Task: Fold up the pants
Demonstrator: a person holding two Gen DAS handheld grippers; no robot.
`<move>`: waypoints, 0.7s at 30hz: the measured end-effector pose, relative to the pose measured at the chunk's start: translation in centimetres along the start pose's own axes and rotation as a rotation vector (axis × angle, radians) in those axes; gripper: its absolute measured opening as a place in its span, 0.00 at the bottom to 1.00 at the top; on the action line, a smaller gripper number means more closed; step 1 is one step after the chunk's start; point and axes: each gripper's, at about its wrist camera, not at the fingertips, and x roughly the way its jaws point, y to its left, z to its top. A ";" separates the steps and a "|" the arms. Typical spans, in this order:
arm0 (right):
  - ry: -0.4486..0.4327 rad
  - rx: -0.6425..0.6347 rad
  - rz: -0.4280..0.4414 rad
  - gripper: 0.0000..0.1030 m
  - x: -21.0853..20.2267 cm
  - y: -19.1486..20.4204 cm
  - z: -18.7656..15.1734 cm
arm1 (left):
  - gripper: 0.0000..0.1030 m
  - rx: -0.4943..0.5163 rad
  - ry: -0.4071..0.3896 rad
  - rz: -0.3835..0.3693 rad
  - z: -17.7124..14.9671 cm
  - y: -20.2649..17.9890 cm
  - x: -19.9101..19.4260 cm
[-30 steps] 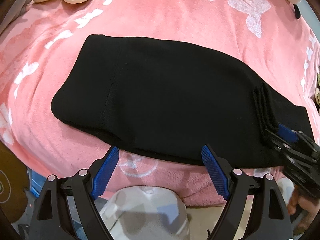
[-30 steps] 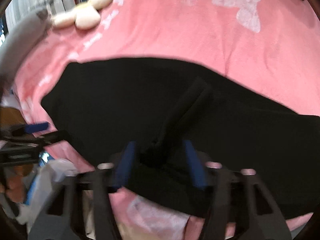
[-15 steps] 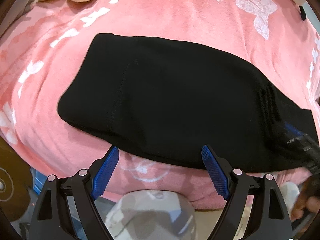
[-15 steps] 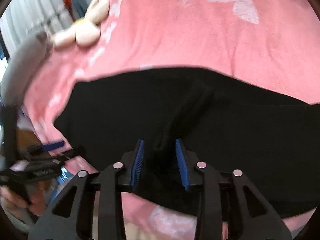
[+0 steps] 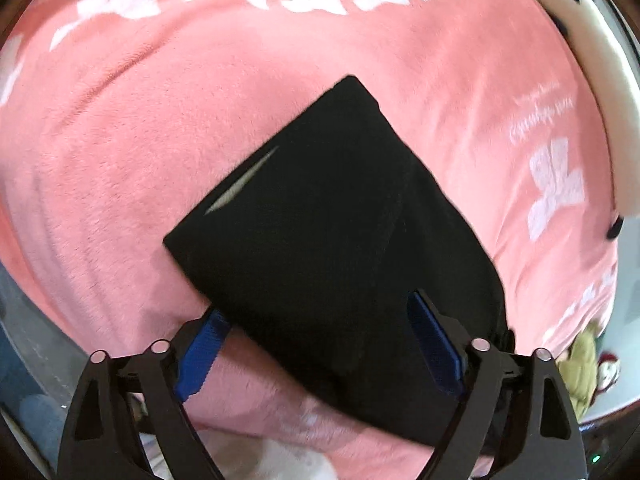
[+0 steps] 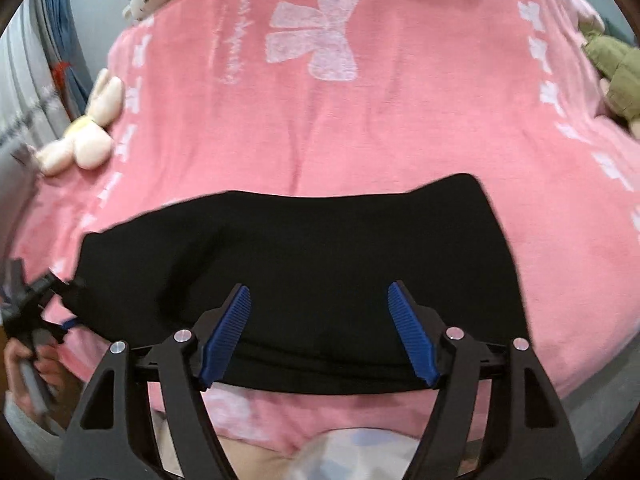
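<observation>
The right gripper (image 6: 320,332) has just let go: half a second earlier its jaws pinched a raised ridge of the black pants (image 6: 304,272), and now they have been opening and stand spread with nothing clamped, only flat cloth lying beneath them. The left gripper (image 5: 320,344) has widened a little too and straddles the near corner of the pants without squeezing it. The pants lie as a short, flat bundle near the front edge of the pink blanket (image 6: 360,120), no longer the long strip seen a second ago. That suggests a fold has just been laid down, and the next step is probably smoothing or one more fold.
</observation>
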 end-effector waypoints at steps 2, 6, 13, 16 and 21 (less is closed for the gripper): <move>-0.011 0.024 -0.045 0.71 0.1 -1.1 0.0 | 0.88 -0.006 -0.003 0.017 -0.2 -0.5 0.2; -0.024 0.122 -0.154 0.79 0.1 -6.1 0.0 | 0.88 0.033 -0.007 0.053 -0.9 -1.3 0.4; 0.083 0.337 -0.028 0.64 3.2 -12.6 -2.5 | 0.88 0.107 -0.032 0.114 -1.8 -2.5 0.8; 0.045 0.358 0.042 0.18 2.4 -12.4 -1.9 | 0.88 0.106 -0.036 0.139 -2.2 -2.9 0.9; -0.041 0.253 0.010 0.16 -0.6 -12.2 0.1 | 0.88 0.130 -0.041 0.161 -2.2 -4.1 1.2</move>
